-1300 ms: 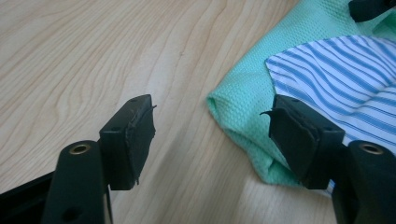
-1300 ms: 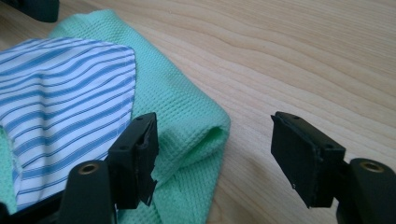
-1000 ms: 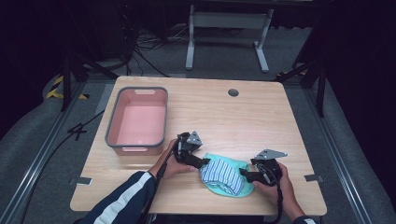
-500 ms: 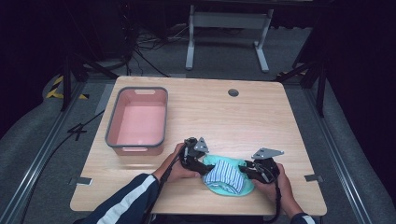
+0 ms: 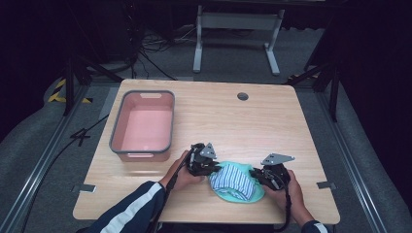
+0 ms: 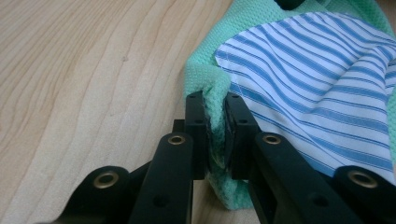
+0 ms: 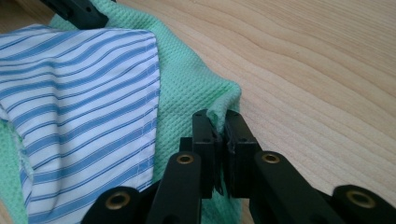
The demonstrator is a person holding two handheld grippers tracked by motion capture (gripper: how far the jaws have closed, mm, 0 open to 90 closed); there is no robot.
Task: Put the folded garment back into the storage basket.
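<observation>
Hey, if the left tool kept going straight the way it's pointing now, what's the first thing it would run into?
The left tool is already shut on the green cloth, so it would push straight into that, bunching it under the striped cloth. Past those, roughly in line, sits the right tool, though depth is unclear.

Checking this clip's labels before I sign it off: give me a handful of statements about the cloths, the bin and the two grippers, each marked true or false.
1. The left gripper is shut on the green cloth. True.
2. The right gripper hangs open above the table. False: it is shut on a pinched edge of the green cloth too.
3. The striped cloth lies on top of the green cloth. True.
4. The pink bin holds the striped cloth. False: the bin looks empty; both cloths lie on the table near its front edge.
5. The bin stands on the table's right side. False: it stands on the left.
</observation>
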